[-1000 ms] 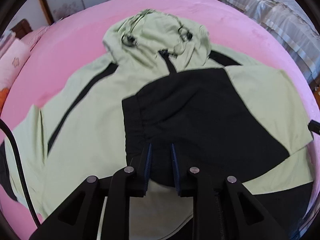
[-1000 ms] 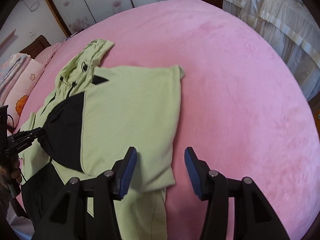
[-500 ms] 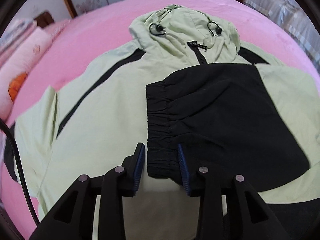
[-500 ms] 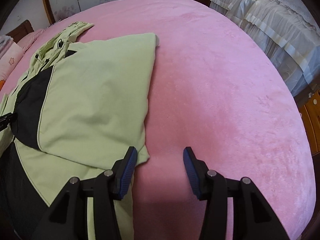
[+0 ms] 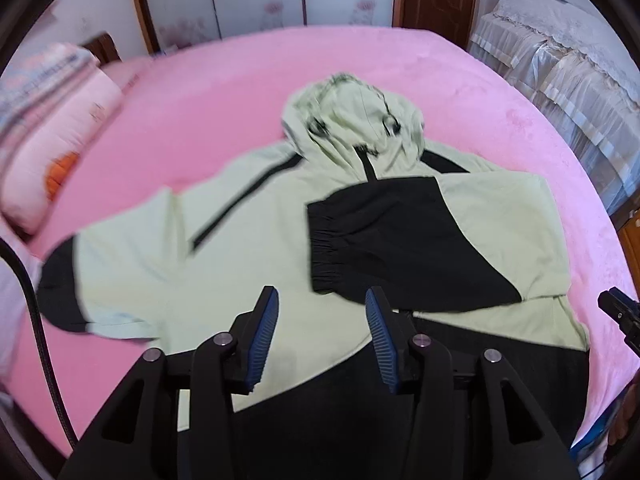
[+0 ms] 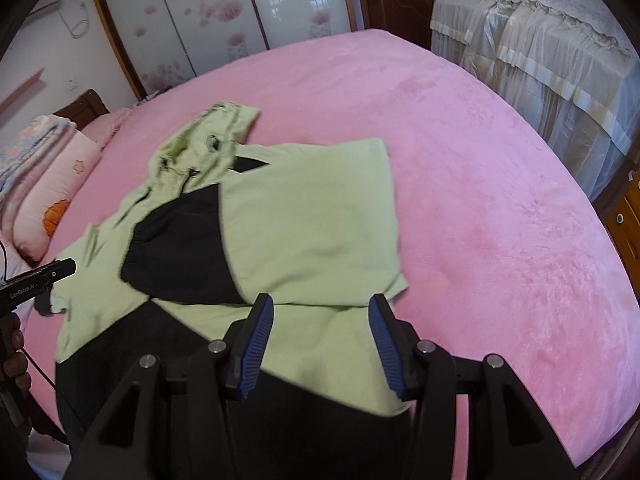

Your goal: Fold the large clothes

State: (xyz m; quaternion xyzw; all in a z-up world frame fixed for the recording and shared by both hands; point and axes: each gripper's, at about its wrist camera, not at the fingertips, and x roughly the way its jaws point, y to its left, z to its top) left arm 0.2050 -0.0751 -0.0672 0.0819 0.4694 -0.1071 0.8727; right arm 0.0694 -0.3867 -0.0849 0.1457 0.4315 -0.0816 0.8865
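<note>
Your left hand-held gripper (image 5: 320, 320) stands part open above the jacket (image 5: 248, 248); its jaws have just been opening, and nothing is between the pads. The black cuff (image 5: 326, 248) lies just beyond the fingertips, untouched. Your right hand-held gripper (image 6: 320, 326) also stands part open and empty, over the jacket's lower right edge, touching nothing. The jacket lies flat on the pink bed (image 6: 480, 200), hood (image 5: 352, 128) away from you, right sleeve folded across the chest, left sleeve spread out.
</note>
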